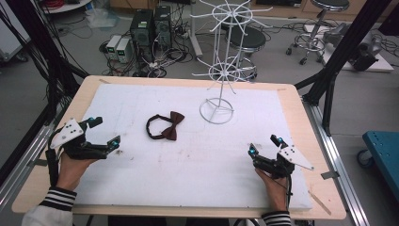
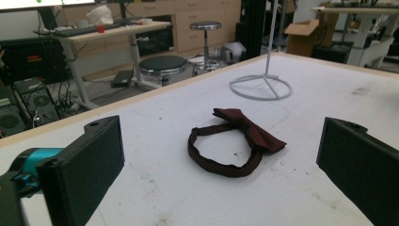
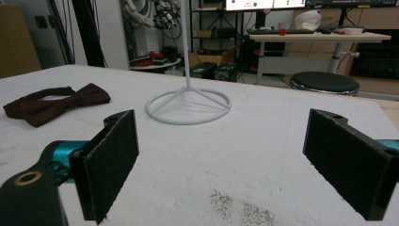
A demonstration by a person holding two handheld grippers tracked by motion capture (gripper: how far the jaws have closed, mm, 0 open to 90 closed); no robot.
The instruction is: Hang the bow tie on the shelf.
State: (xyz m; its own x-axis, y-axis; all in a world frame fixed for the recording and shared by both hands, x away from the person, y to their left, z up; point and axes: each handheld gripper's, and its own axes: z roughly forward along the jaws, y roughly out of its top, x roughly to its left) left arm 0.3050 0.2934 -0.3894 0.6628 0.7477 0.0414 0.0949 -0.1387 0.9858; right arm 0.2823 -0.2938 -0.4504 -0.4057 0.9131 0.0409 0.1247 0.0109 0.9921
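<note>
Lab room, wooden bench topped with a white foam sheet (image 1: pixel 197 160), PC towers and stools on the floor behind. Left tongs (image 1: pixel 104 132) sit near the bench's left edge, jaws spread wide, nothing between them; left gripper view has both black pads framing the target dead ahead, so I'd judge this hand is lined up to make the pick. Right tongs (image 1: pixel 264 145) rest low at the right front of the foam, also wide and empty, well apart from everything; looks like a parked or standby pose. Target is the dark maroon fabric bow tie with its looped neck strap (image 1: pixel 164 126), lying flat on the foam left of centre, between the two tongs but nearer the left, untouched. Strap loop points toward the left side, bow toward the stand. Behind and to the right of it stands the white wire display rack with a ring base and spoked tiers (image 1: pixel 221 70), near the far edge; probably where the tie should hang, which would explain it being kept clear and upright. High view gives the full rack with both spoke tiers and the spacing of both hands. Gripper views cut the rack to base ring and pole, but show the tie's profile: strap stands up slightly off the foam, good to pinch.
</note>
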